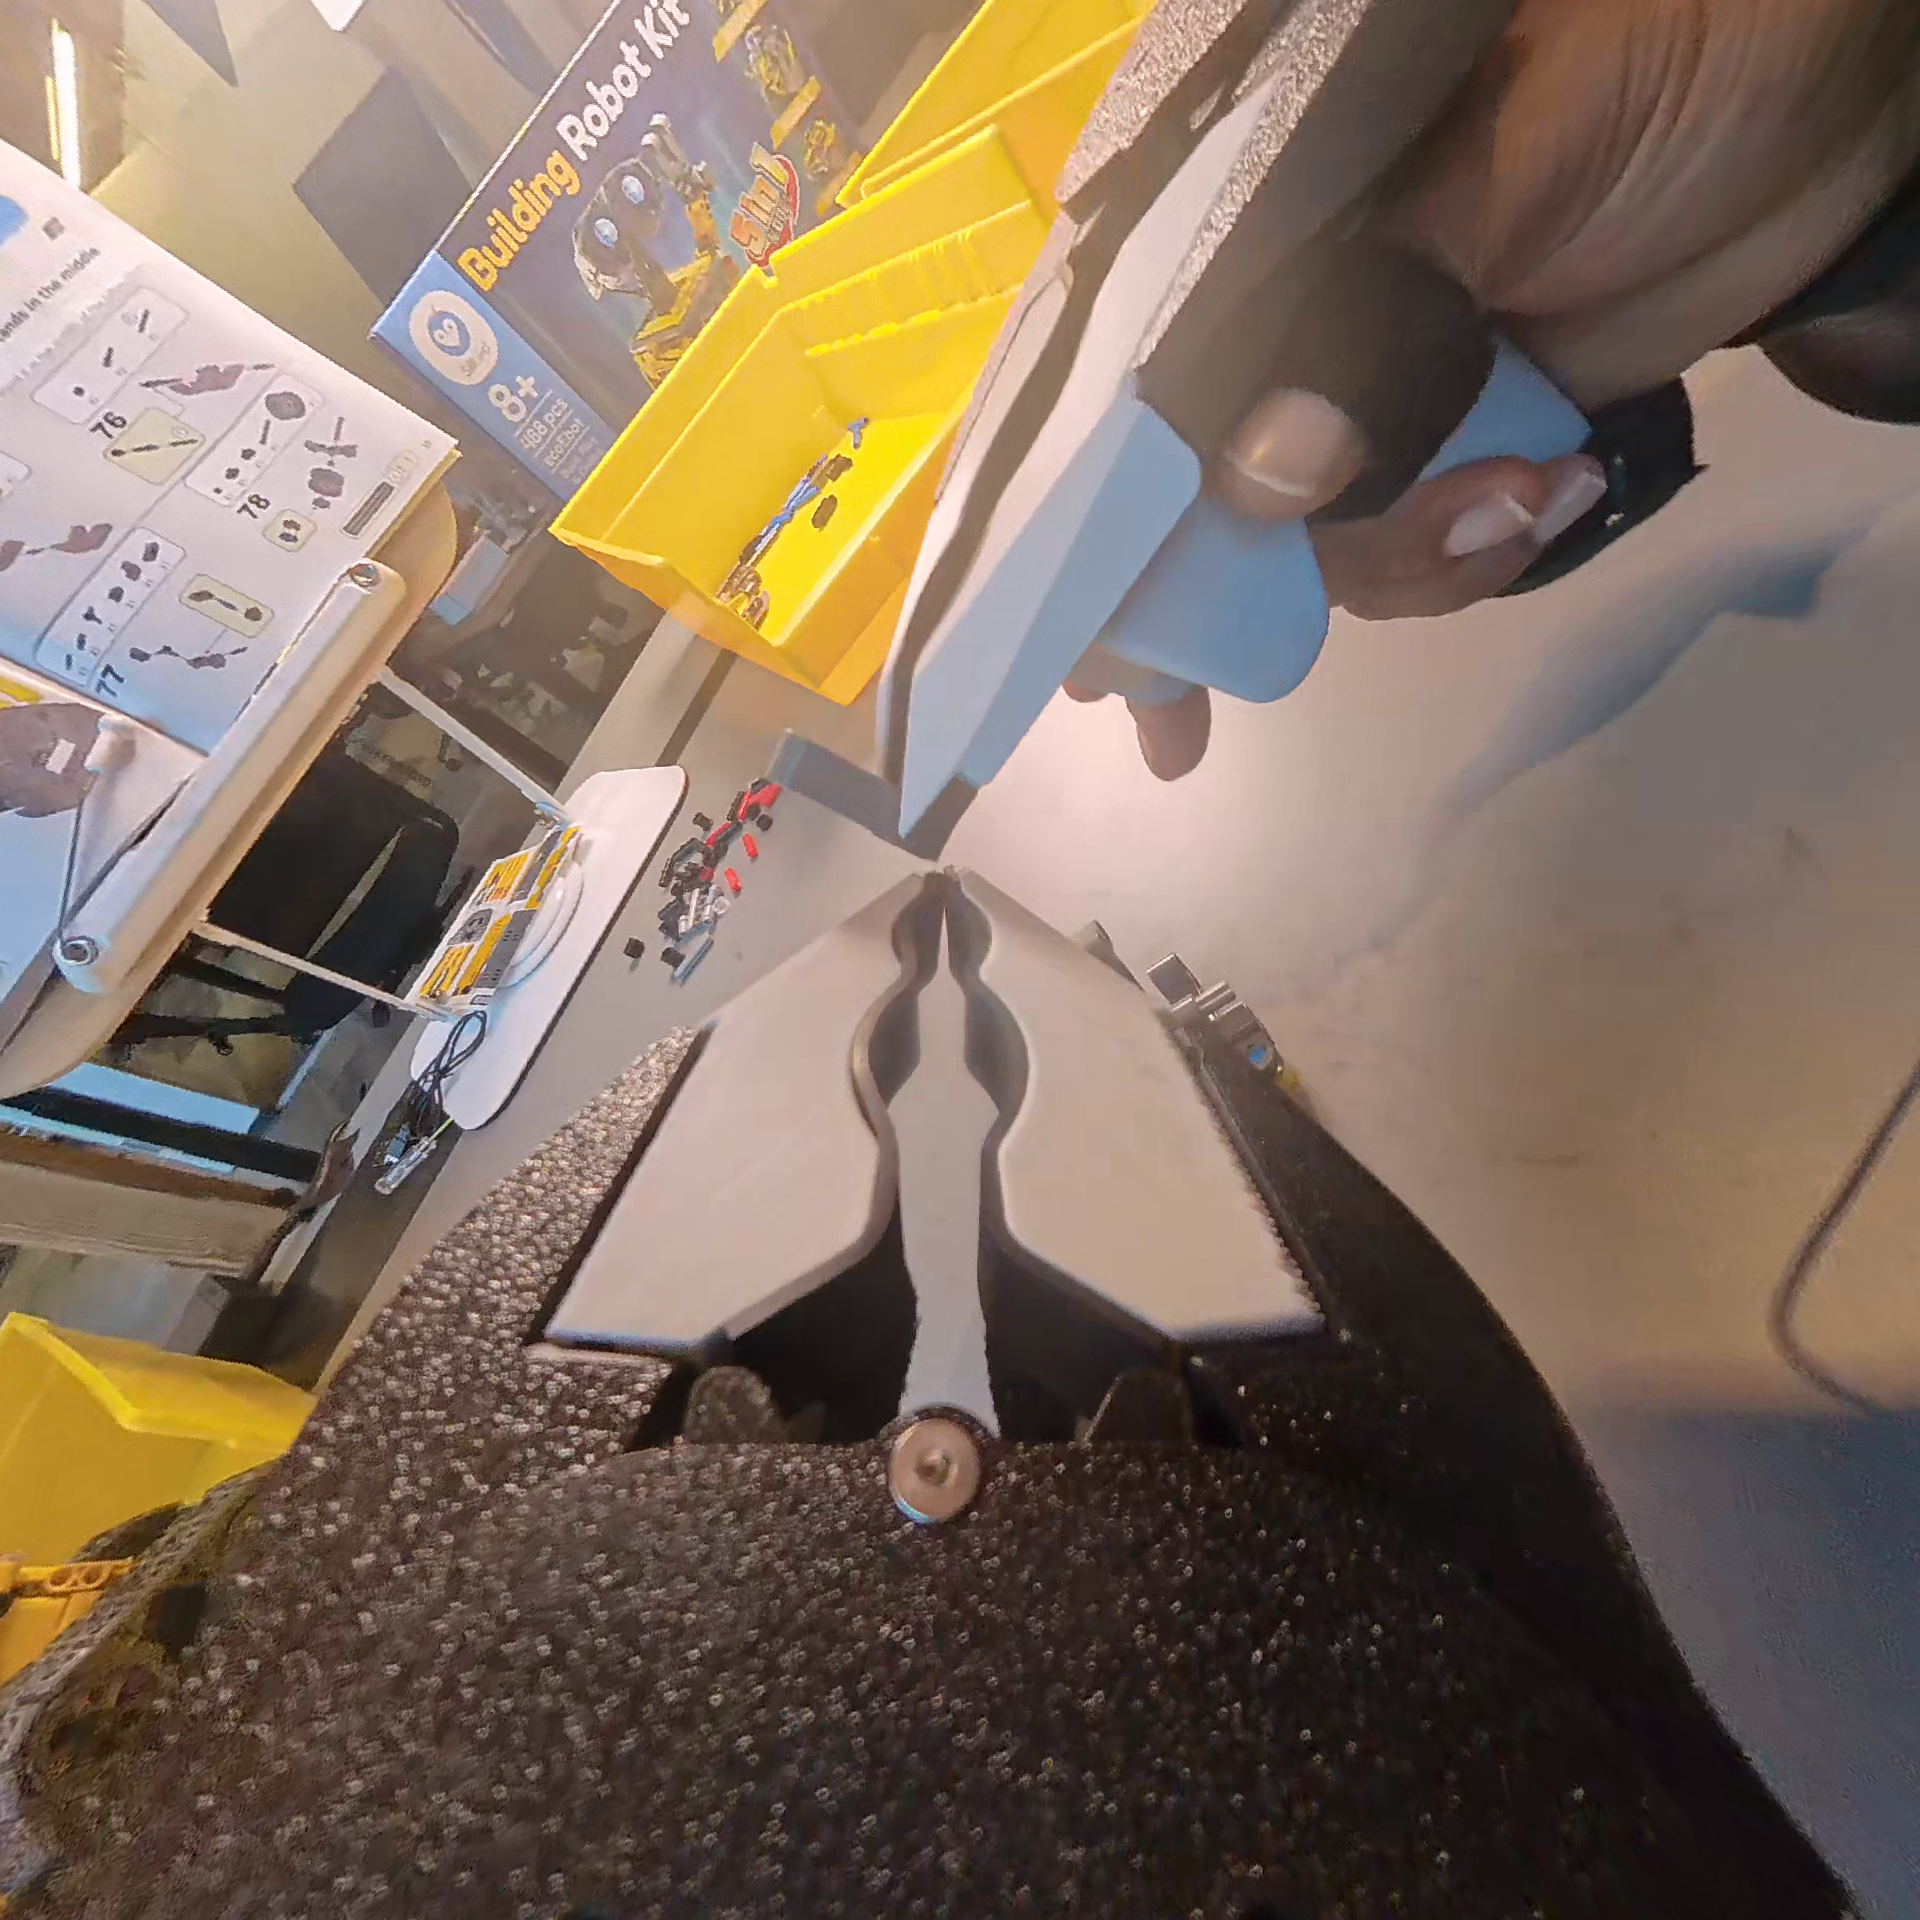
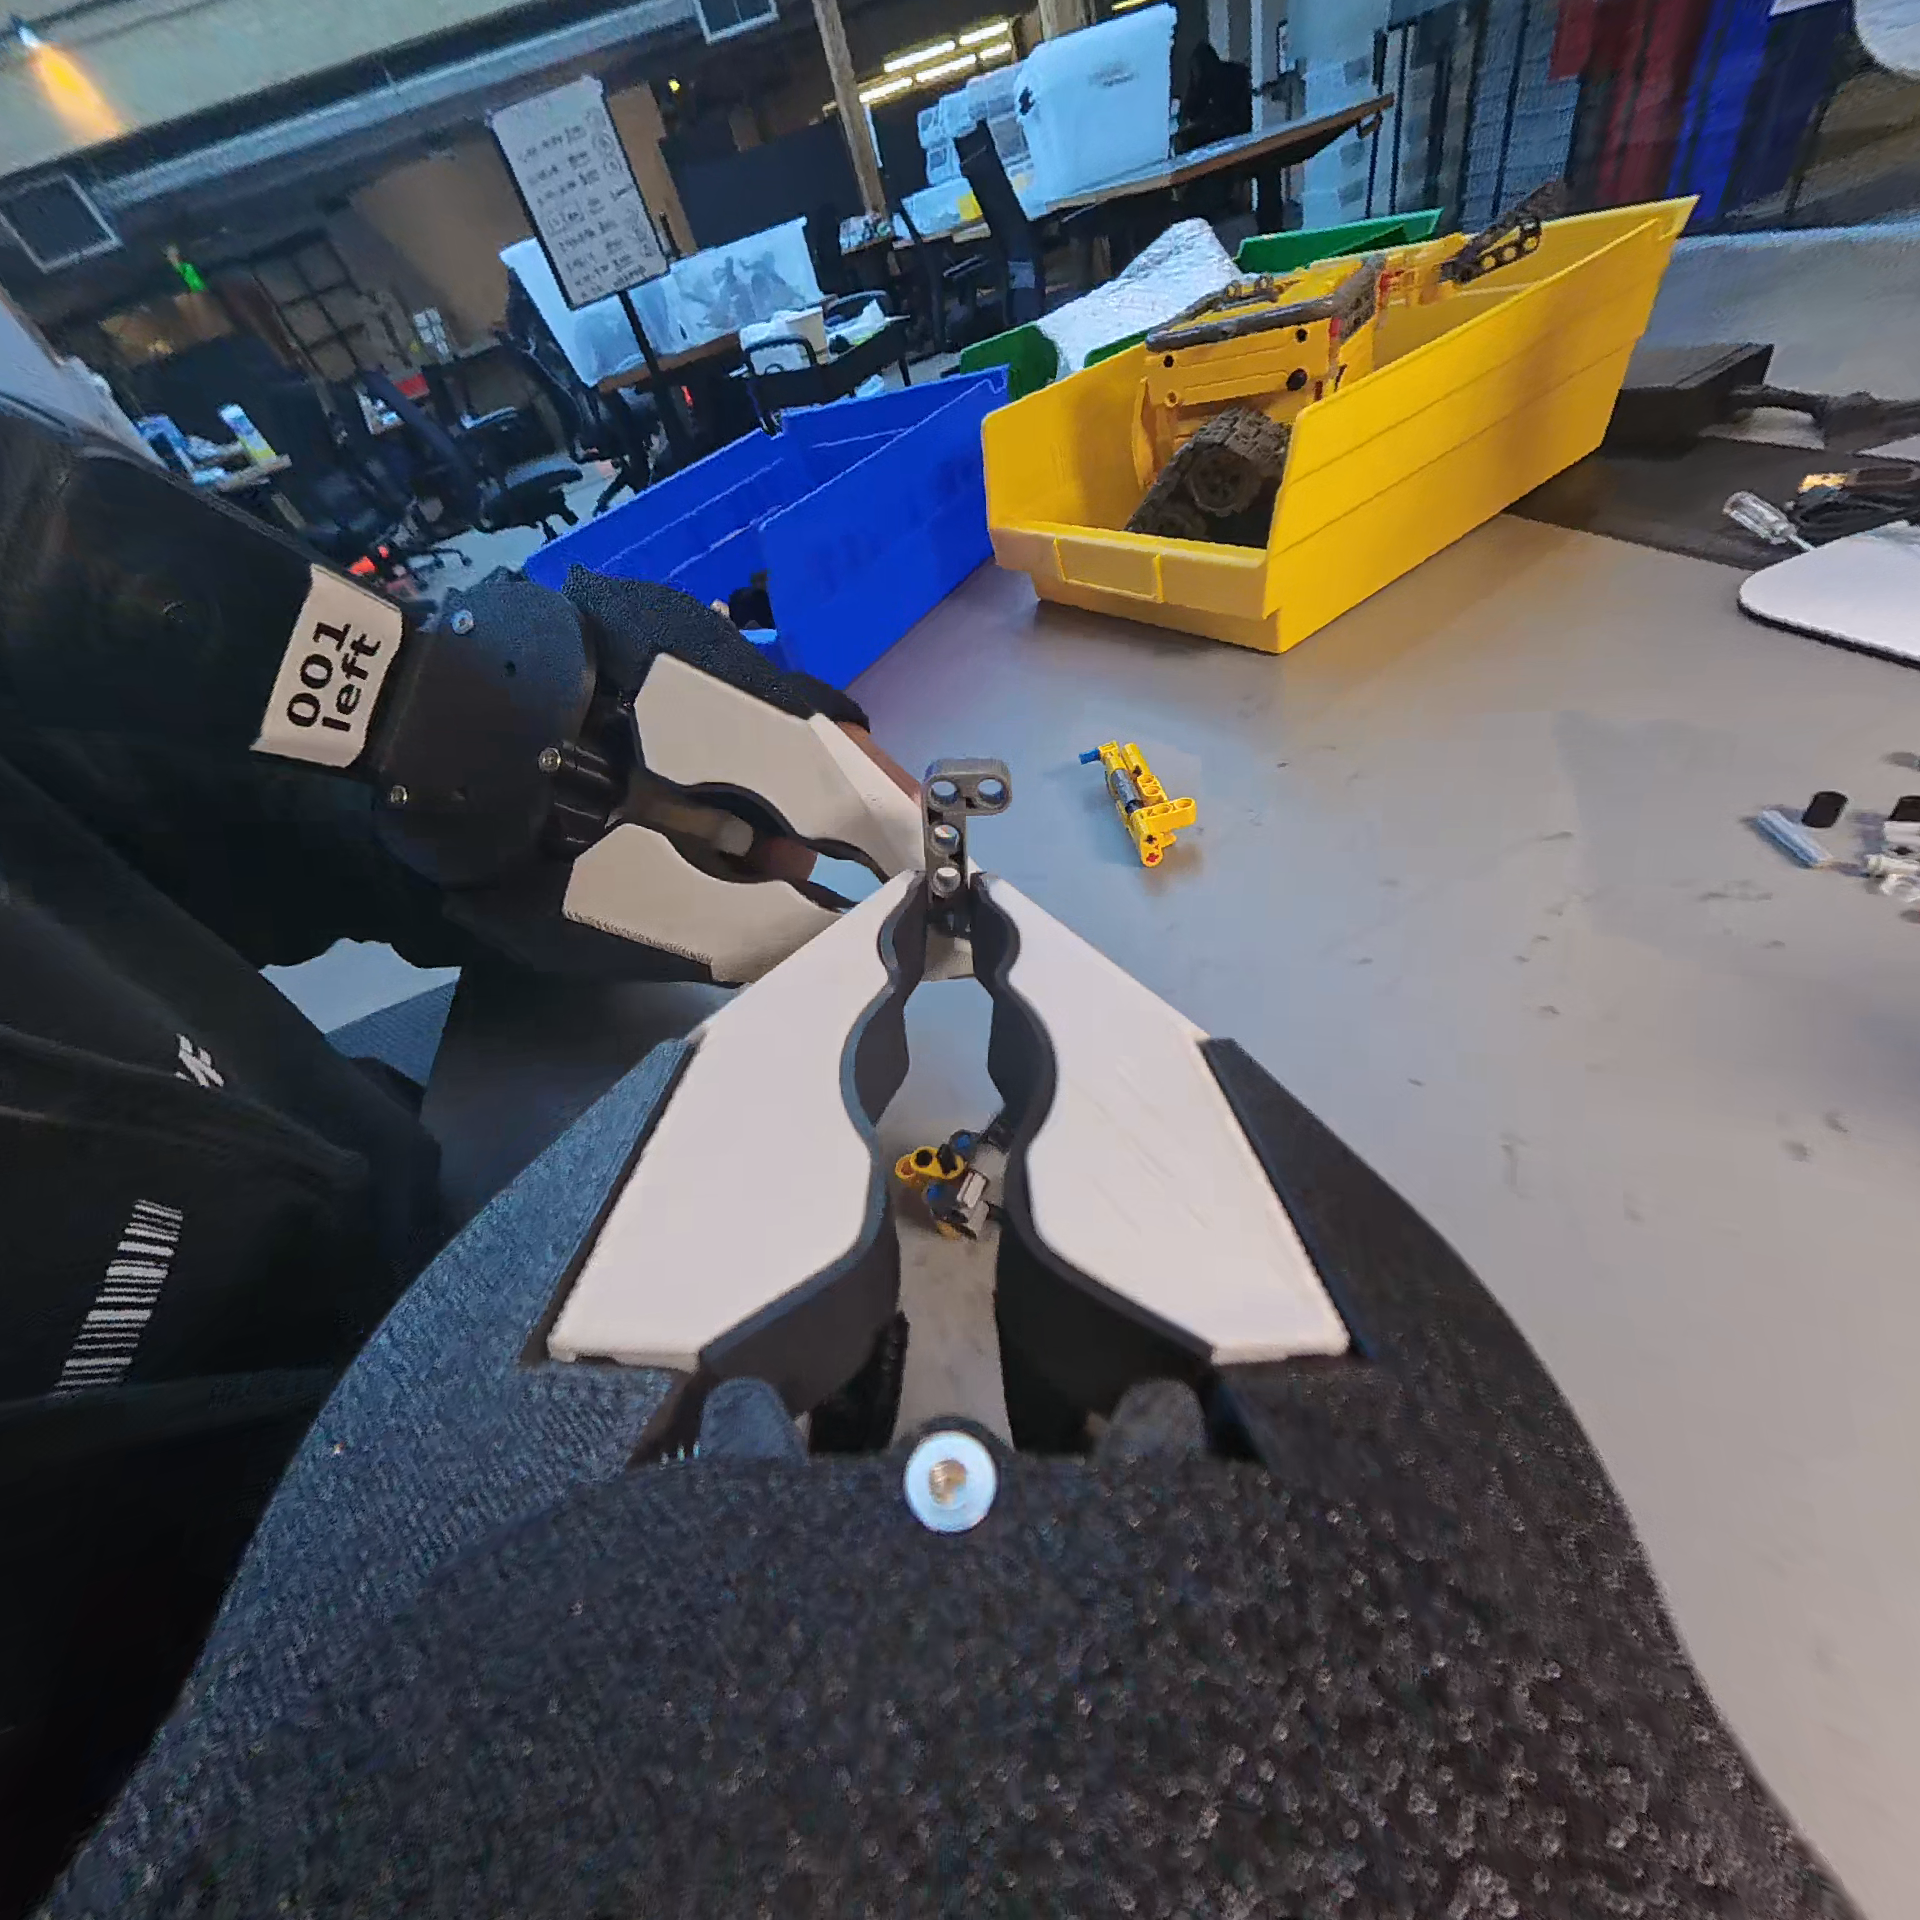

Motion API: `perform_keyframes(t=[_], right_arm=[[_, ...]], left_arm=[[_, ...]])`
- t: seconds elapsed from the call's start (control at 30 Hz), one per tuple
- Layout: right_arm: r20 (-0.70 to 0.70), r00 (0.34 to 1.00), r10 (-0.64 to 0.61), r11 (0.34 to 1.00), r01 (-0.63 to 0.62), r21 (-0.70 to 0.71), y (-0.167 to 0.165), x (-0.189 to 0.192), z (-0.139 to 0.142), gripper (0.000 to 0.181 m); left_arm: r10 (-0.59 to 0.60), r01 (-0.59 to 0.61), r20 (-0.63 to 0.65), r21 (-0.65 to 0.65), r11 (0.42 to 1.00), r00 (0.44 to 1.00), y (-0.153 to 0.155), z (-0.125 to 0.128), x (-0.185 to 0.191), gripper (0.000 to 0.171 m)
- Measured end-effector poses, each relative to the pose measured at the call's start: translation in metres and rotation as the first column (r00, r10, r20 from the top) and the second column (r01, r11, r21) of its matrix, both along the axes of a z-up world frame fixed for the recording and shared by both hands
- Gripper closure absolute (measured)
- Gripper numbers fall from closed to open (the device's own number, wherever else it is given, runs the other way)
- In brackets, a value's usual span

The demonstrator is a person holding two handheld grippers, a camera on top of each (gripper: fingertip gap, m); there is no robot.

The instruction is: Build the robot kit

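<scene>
My right gripper (image 2: 948, 896) is shut on the lower end of a grey T-shaped beam with holes (image 2: 961, 816) and holds it upright above the grey table (image 2: 1455, 1039). My left gripper (image 1: 945, 881) has its fingertips pressed together; I see nothing between them. In the right wrist view the left gripper (image 2: 878, 871) reaches in from the left, its tips right beside the beam. In the left wrist view the right gripper (image 1: 920, 816), held by a hand (image 1: 1455, 499), points down just above my left tips, with the grey beam (image 1: 826, 774) behind it.
Two small yellow assemblies (image 2: 1141, 802) (image 2: 951, 1184) lie on the table. A yellow bin (image 2: 1455, 468) with a tracked model and a blue bin (image 2: 831, 530) stand behind. A second yellow bin (image 1: 727, 540), a kit box (image 1: 623, 208), a booklet on a stand (image 1: 156, 468) and loose small parts (image 1: 717, 862) are nearby. Only a small space, under 4 cm, lies between the two pairs of fingers.
</scene>
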State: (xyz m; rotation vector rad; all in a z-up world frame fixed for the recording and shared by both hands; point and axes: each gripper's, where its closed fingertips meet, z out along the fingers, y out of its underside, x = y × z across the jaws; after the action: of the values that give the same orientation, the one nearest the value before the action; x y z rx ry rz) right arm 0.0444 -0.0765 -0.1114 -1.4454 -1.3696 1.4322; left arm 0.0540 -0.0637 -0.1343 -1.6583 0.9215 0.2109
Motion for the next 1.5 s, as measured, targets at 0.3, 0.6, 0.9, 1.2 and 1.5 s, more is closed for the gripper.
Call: perform_keyframes(t=[0.3,0.6,0.9,1.2,1.5], right_arm=[[0.145,0.976,0.163,0.986,-0.165,0.004,0.013,0.035,-0.008,0.174],[0.245,0.945,0.216,0.974,-0.227,0.017,0.012,0.046,-0.037,0.174],[0.096,0.971,0.221,0.974,-0.215,-0.068,0.014,0.042,-0.020,0.174],[-0.132,0.969,0.206,0.956,-0.229,-0.184,0.007,0.025,0.011,0.174],[-0.241,0.930,0.277,0.911,-0.334,-0.242,-0.007,0.028,0.023,0.174]], left_arm=[[-0.081,0.456,0.550,-0.591,0.666,0.831,-0.028,-0.042,-0.002,0.143],[-0.200,0.537,0.516,-0.665,0.520,0.833,-0.027,-0.063,0.019,0.156],[-0.015,0.508,0.698,-0.506,0.697,0.716,-0.011,-0.028,0.003,0.165],[-0.112,0.591,0.819,-0.304,0.747,0.563,-0.018,0.026,0.014,0.165],[-0.138,0.623,0.838,-0.271,0.734,0.528,-0.027,0.039,0.021,0.165]])
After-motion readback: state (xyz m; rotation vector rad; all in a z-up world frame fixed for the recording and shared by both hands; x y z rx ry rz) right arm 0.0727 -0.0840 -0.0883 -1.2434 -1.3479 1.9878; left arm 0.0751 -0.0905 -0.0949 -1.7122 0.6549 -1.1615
